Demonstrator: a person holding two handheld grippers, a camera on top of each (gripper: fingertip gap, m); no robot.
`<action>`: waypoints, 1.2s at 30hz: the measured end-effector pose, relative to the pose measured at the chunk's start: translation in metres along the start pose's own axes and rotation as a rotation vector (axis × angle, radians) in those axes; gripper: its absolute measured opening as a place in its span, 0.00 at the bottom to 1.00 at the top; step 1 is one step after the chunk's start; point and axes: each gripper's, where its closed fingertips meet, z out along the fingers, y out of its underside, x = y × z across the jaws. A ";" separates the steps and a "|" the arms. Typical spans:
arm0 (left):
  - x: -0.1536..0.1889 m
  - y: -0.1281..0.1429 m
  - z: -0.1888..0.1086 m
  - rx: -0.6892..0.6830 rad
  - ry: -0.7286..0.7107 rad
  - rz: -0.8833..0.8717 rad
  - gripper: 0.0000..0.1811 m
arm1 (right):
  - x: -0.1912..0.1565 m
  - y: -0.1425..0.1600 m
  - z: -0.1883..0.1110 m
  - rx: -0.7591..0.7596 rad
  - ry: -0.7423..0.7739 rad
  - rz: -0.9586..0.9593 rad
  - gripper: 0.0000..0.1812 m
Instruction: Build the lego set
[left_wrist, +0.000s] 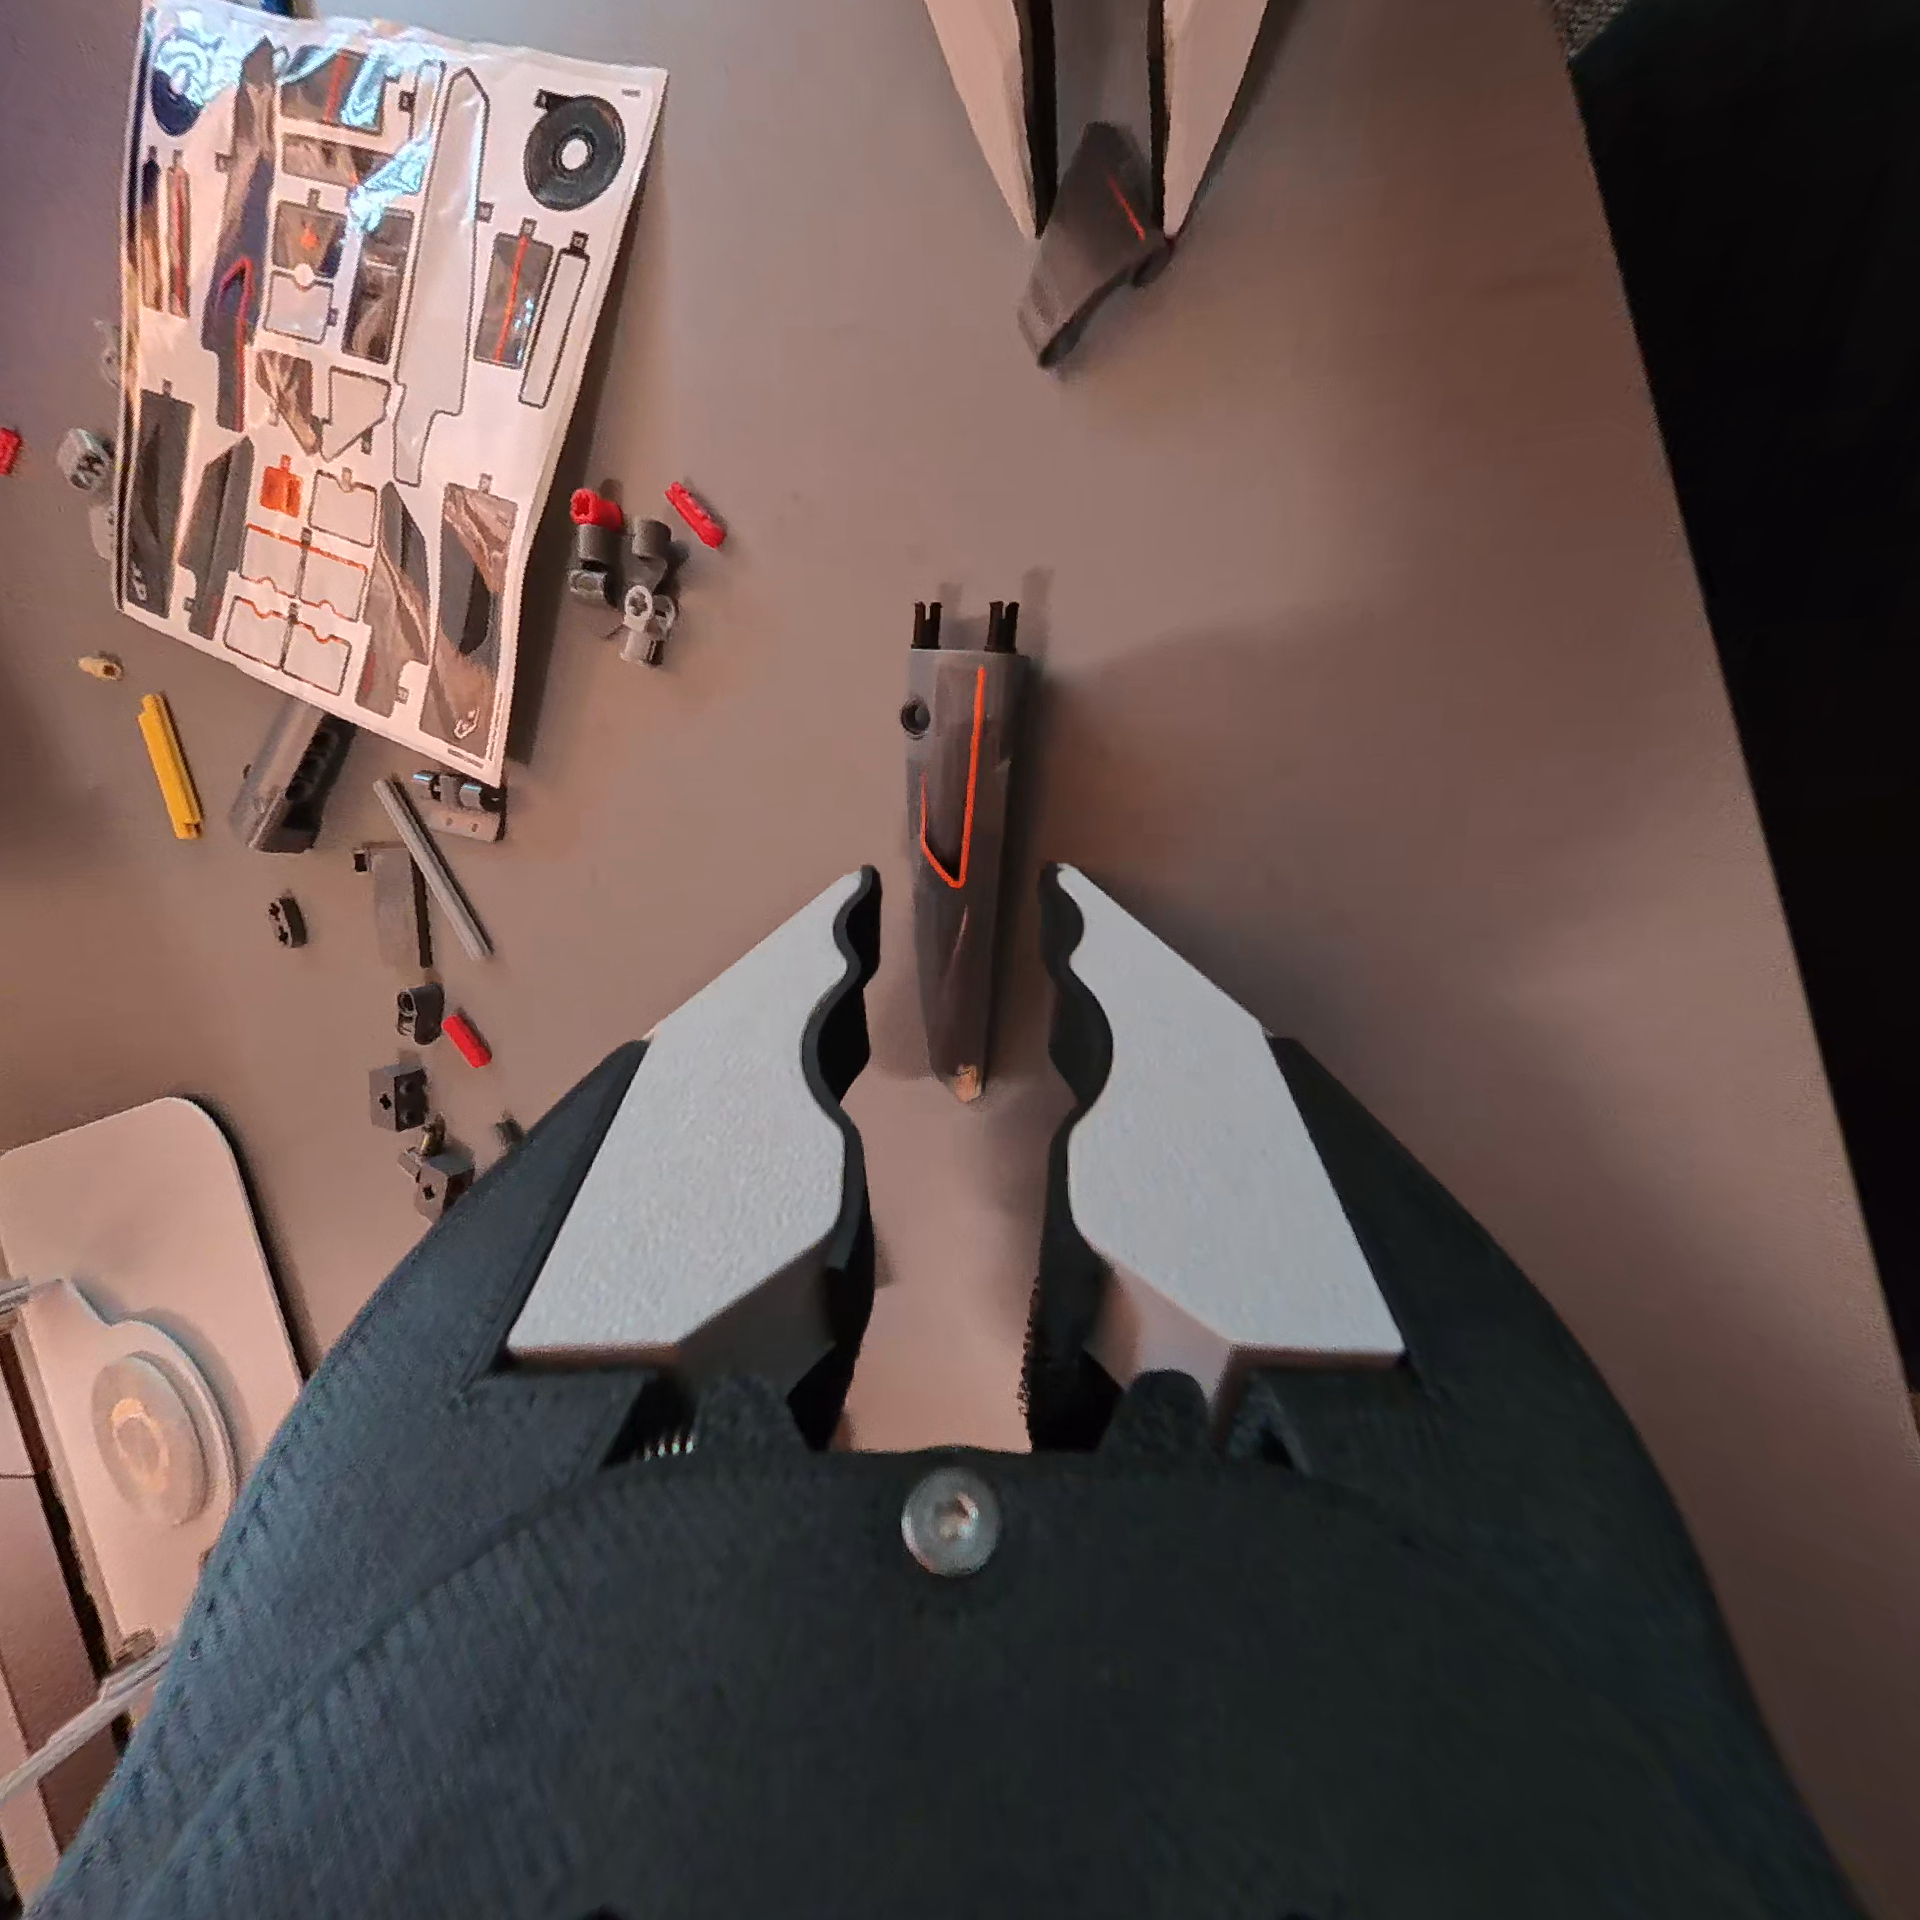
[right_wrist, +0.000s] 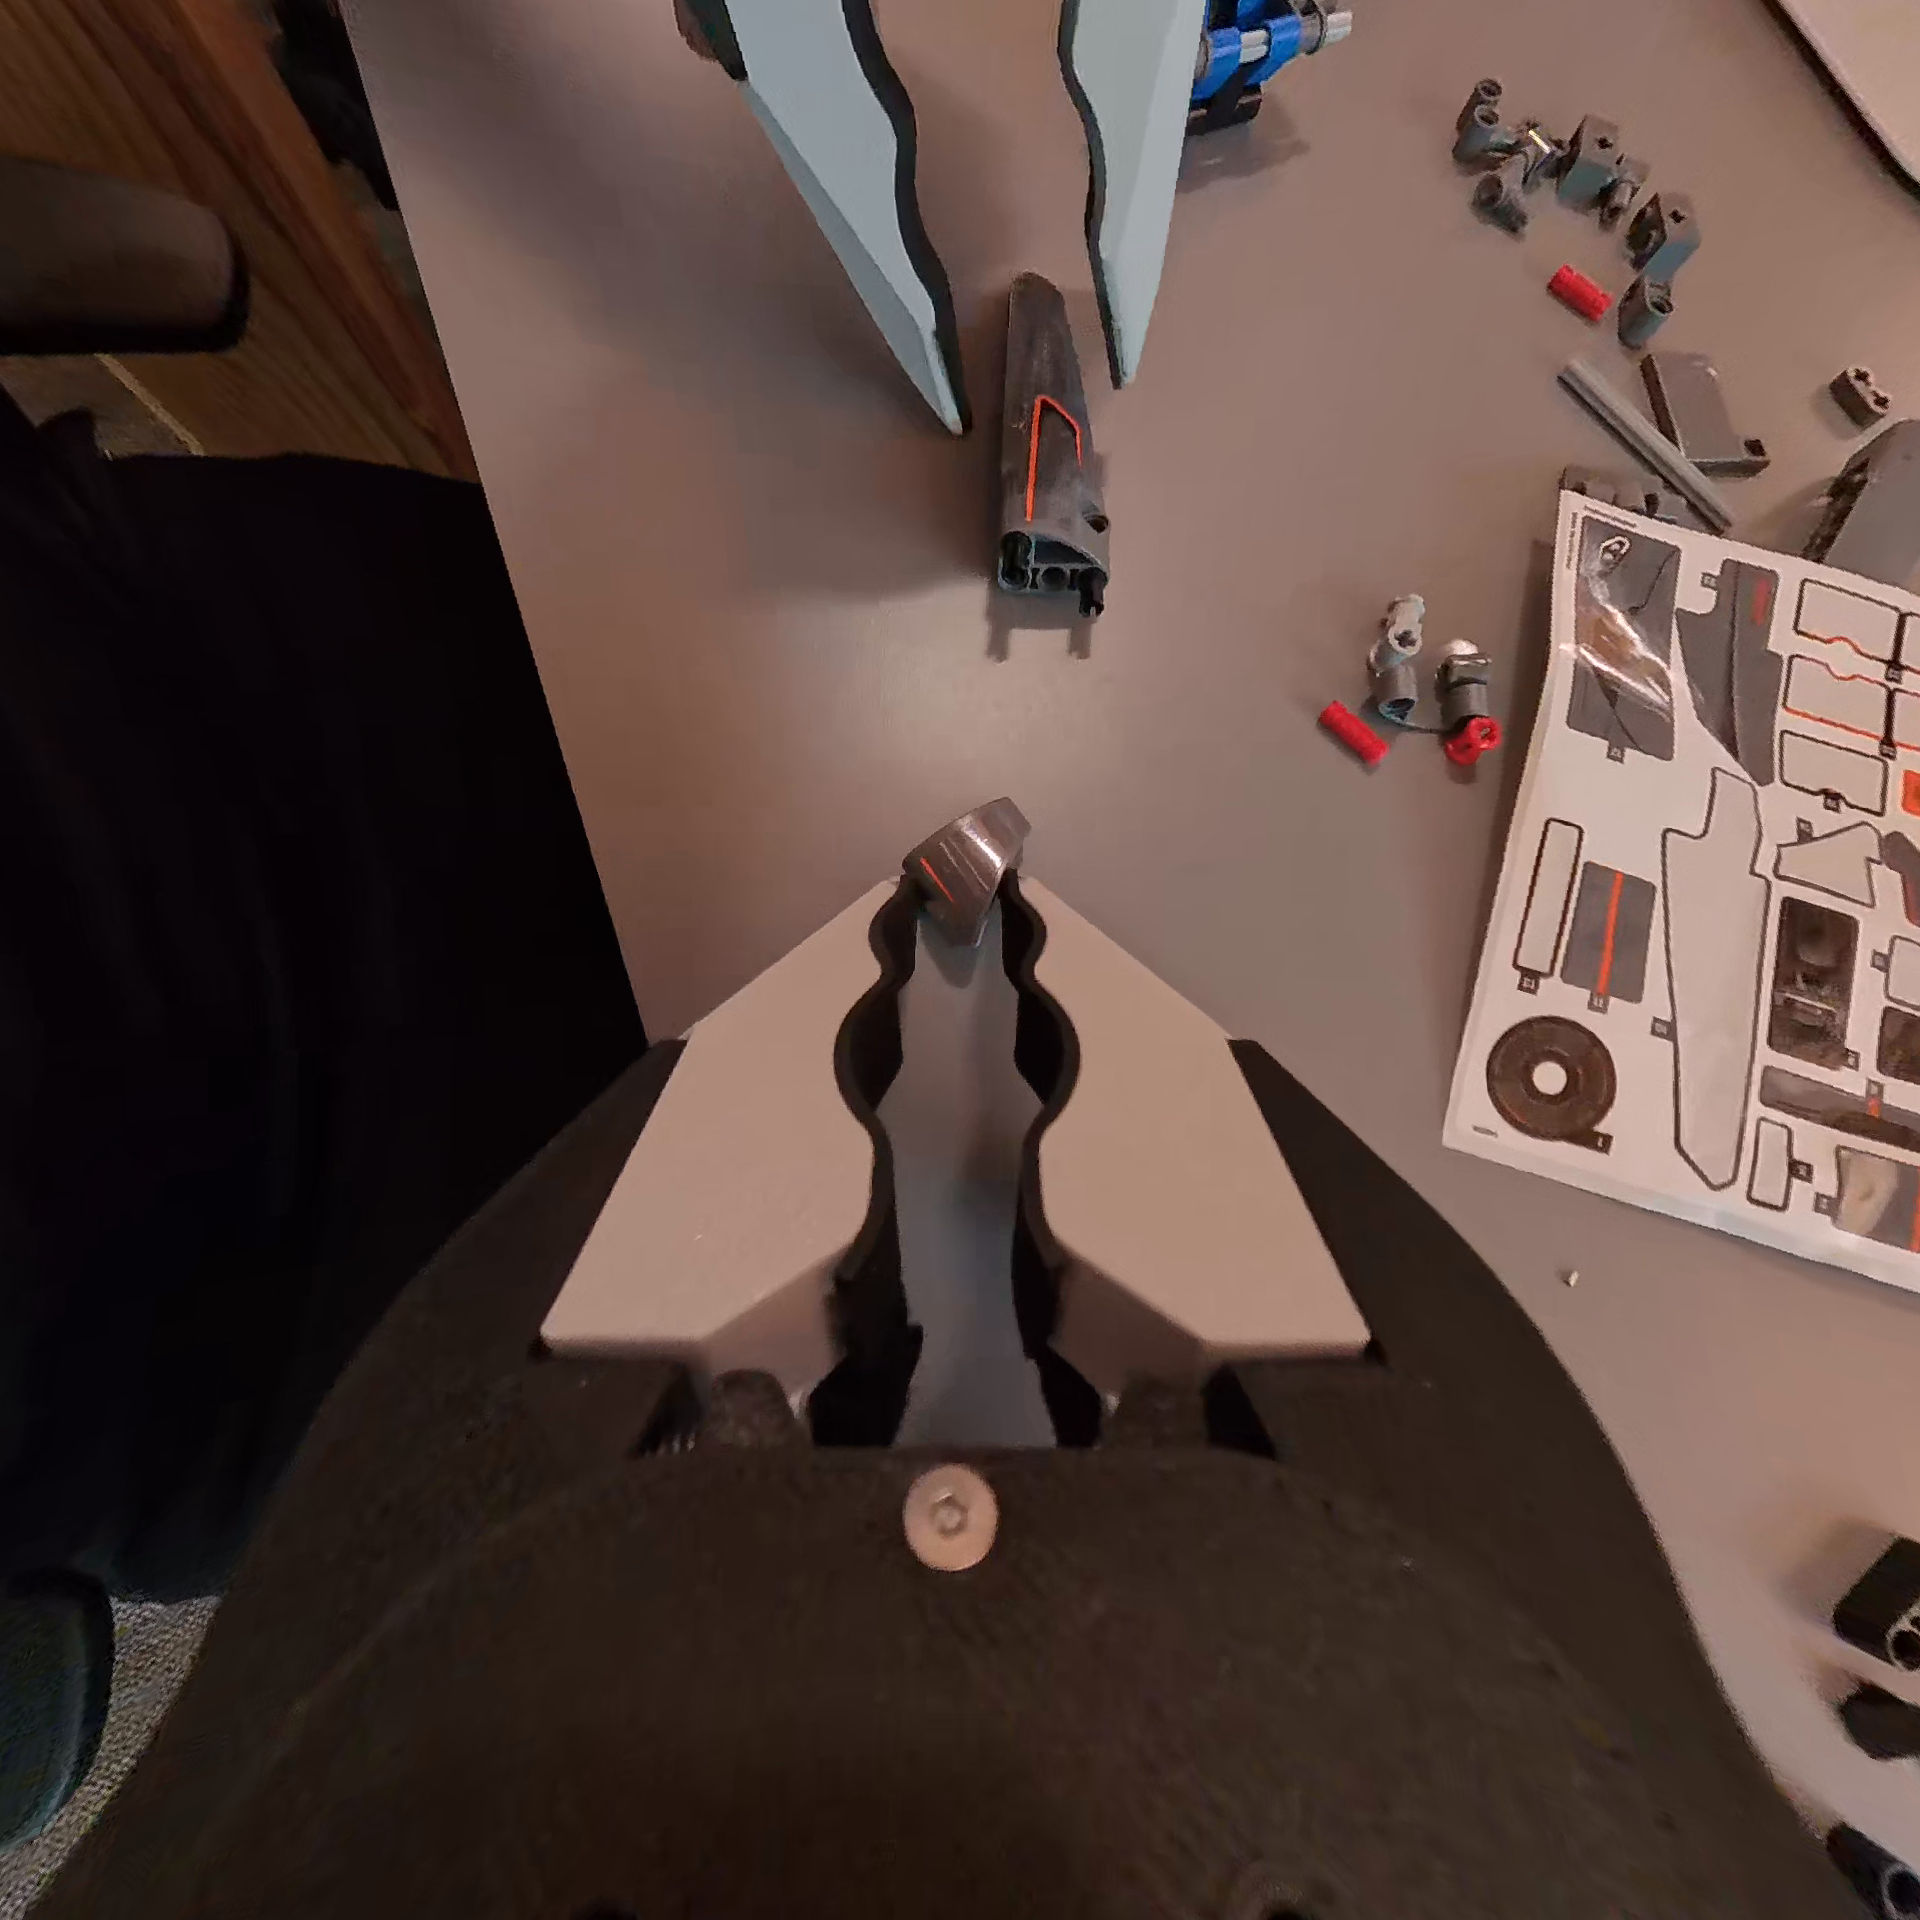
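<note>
Two dark grey panels with orange lines were in play. One long panel (left_wrist: 961, 852) lay flat on the table (left_wrist: 1299, 727), two black pins at its far end, its narrow end between the parted fingers of the left gripper (left_wrist: 961, 904), which touched nothing. The right gripper (right_wrist: 961, 883) had its tips pinched on a small panel (right_wrist: 966, 868), held above the table. One sticker sheet (left_wrist: 353, 384) lay near loose parts: three red pins showed in the left wrist view, one yellow beam (left_wrist: 171, 764), one grey axle (left_wrist: 431, 868).
</note>
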 end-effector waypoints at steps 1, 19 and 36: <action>0.001 0.000 0.000 0.003 0.007 -0.001 0.14 | 0.001 -0.002 0.002 0.001 0.002 0.009 0.07; -0.012 -0.014 0.013 0.014 -0.166 -0.036 0.07 | 0.032 -0.019 0.016 0.053 0.104 0.244 0.07; -0.013 -0.026 0.019 0.099 -0.059 -0.132 0.14 | 0.035 -0.018 0.016 0.056 0.093 0.289 0.06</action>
